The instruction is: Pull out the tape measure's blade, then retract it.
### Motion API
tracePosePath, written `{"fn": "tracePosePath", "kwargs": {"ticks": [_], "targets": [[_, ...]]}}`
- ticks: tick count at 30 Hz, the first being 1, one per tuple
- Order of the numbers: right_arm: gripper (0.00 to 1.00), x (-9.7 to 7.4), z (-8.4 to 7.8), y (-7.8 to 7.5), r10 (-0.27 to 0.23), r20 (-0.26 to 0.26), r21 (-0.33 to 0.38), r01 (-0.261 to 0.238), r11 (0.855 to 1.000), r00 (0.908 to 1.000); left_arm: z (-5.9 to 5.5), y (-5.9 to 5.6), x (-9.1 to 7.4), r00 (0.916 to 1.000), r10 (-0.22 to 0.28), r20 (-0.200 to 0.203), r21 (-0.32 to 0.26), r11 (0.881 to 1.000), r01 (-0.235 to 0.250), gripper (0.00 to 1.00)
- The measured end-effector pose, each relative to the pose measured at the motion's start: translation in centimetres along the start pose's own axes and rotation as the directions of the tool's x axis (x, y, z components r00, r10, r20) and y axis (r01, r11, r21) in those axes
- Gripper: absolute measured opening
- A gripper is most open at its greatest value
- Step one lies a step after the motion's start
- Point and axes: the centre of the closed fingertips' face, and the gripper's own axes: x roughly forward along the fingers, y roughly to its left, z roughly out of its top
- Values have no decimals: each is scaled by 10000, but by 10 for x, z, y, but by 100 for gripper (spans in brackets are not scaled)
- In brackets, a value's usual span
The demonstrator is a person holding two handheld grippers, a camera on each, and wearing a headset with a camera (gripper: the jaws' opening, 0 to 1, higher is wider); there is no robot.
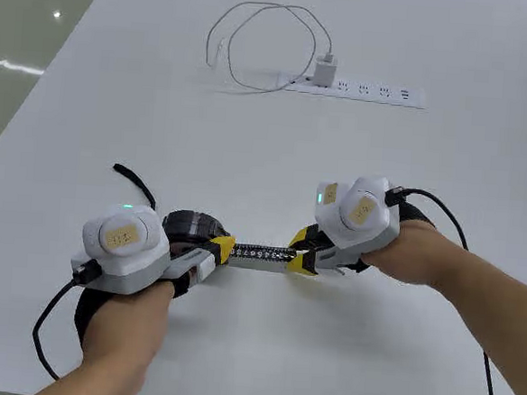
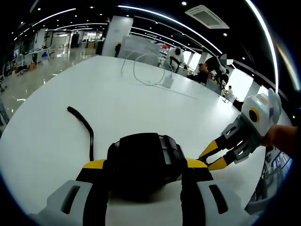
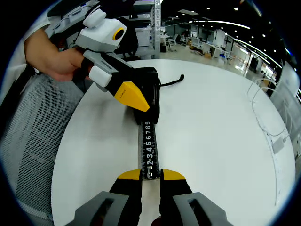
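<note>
The tape measure lies on the white table [image 1: 276,144], toward the person's side. Its black case [image 1: 187,226] sits between the jaws of the left gripper [image 2: 146,165], which are closed against its two sides. That hold looks meant to anchor the case so it cannot slide while the blade is drawn. The right gripper [image 3: 150,175] has its jaws nearly together, pinching the end of the blade [image 3: 148,141] between the yellow tips. It sits a little to the right of the case, with the blade stretched straight and low over the table between them. I judge the pull to be in its early part: a short run of blade is out, and retracting is not yet due. The right gripper view makes plain what the head view renders too small to read — the printed numbers along the blade, and the blade meeting the case just under the left gripper's yellow tip. The left gripper view gives the case from behind, seated squarely between both jaws, with the strap [image 2: 83,126] trailing loose on the table to the left. There the blade is hidden behind the case, and the right gripper comes in from the right. The head view sets the two grippers in line and takes in the far side of the table — a power strip [image 1: 361,89], a charger [image 1: 325,72] and a looped cable [image 1: 256,43], all well apart from the work.
</note>
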Motion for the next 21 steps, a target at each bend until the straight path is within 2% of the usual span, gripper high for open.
{"fn": "tracePosePath", "kwargs": {"ticks": [21], "targets": [[9,14,17,1,-14,342,-8,14,10000,9994,0,0,0,10000,-10,-11,-42,10000,10,58]]}}
